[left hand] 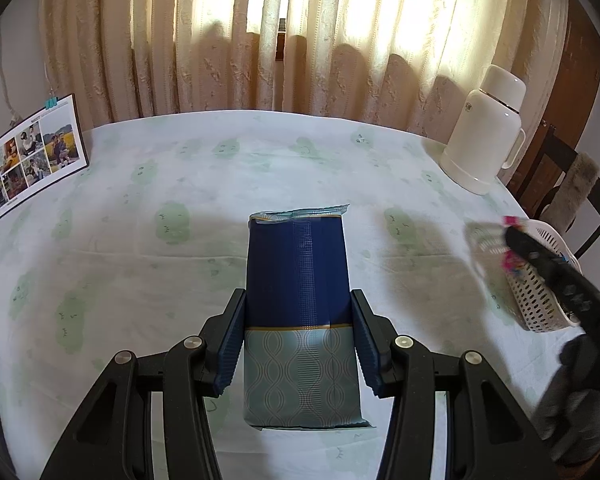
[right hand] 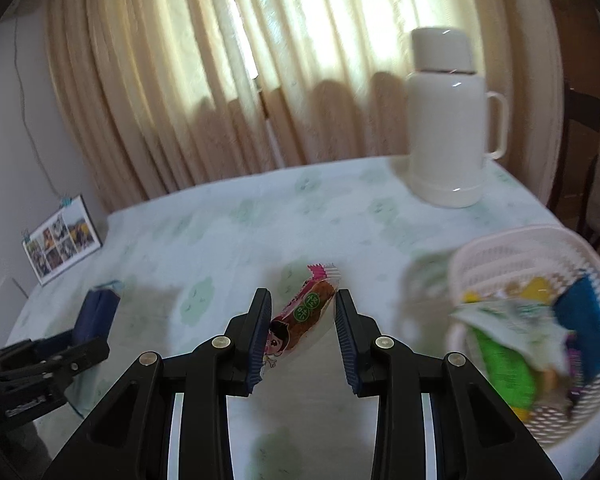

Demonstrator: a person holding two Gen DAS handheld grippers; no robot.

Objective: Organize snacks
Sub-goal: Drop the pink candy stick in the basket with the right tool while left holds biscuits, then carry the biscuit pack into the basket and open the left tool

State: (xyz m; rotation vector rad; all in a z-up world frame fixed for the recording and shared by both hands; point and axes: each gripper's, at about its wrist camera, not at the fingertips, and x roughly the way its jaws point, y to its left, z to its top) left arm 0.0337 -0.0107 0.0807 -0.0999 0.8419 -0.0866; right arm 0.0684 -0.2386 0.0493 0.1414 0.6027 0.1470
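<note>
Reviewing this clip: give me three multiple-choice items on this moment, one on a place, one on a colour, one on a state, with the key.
1. Where does the white flask stand?
A. in the basket
B. on the table's far right part
C. beside the photo card

2. What colour is the upper part of the packet between the left claw's fingers?
A. dark blue
B. red
C. yellow

3. What is the right claw doing?
A. hanging empty
B. holding a pink-ended snack wrapper
C. gripping the flask handle

Key: 1 B, it stands on the tablecloth by the curtain, up and away from the basket. 2 A, navy above a grey patterned band. 3 B, the wrapper sits between its pads, off the cloth.
</note>
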